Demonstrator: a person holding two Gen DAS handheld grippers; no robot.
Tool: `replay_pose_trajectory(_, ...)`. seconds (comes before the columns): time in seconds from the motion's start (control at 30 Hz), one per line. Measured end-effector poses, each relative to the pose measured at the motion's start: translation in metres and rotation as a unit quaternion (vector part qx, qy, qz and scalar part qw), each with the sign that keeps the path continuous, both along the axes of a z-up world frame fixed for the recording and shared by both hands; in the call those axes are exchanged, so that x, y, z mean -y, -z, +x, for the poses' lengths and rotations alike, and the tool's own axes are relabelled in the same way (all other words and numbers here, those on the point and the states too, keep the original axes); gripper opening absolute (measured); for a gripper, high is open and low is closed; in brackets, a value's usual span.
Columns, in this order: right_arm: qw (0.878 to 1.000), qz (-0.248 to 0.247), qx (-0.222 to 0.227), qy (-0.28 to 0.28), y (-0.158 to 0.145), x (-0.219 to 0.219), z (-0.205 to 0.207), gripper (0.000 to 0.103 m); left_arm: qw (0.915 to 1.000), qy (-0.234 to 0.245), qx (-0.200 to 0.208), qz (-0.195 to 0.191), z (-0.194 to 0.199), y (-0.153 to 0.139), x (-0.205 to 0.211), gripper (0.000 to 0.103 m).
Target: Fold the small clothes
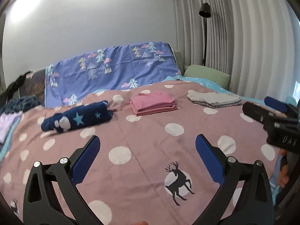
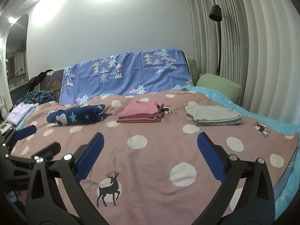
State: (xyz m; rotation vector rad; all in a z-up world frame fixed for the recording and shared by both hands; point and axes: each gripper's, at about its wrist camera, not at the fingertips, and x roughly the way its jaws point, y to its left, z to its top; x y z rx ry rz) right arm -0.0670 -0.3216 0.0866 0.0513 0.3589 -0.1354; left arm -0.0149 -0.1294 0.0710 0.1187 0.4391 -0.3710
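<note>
Three lots of small clothes lie on the pink dotted blanket (image 1: 150, 150). A navy garment with stars (image 1: 78, 120) (image 2: 76, 117) is rolled up at the left. In the middle sits a folded pink stack (image 1: 153, 104) (image 2: 140, 113), and a folded grey and white stack (image 1: 215, 98) (image 2: 211, 115) sits at the right. My left gripper (image 1: 147, 140) hovers over the near blanket, open and empty. My right gripper (image 2: 150, 137) is likewise open with nothing between its fingers. Each gripper shows at the edge of the other's view, the right (image 1: 275, 110) and the left (image 2: 26, 133).
A blue sheet with trees (image 1: 112, 69) hangs over the headboard. A green pillow (image 1: 206, 75) and a black floor lamp (image 1: 205, 11) stand at the back right by grey curtains. A lilac garment (image 2: 18, 113) and a dark blue heap (image 2: 37, 96) lie at the left edge.
</note>
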Motion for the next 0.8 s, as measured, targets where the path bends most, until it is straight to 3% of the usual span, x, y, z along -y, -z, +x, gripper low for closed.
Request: replay_pose_trajectory(0.8, 1.000, -0.006, -0.019, 0.010, 0.012, -0.006, 0.005, 0.101, 0.9995, -0.025, -0.009, 0.015, -0.007, 0.004, 0.004, 0.102)
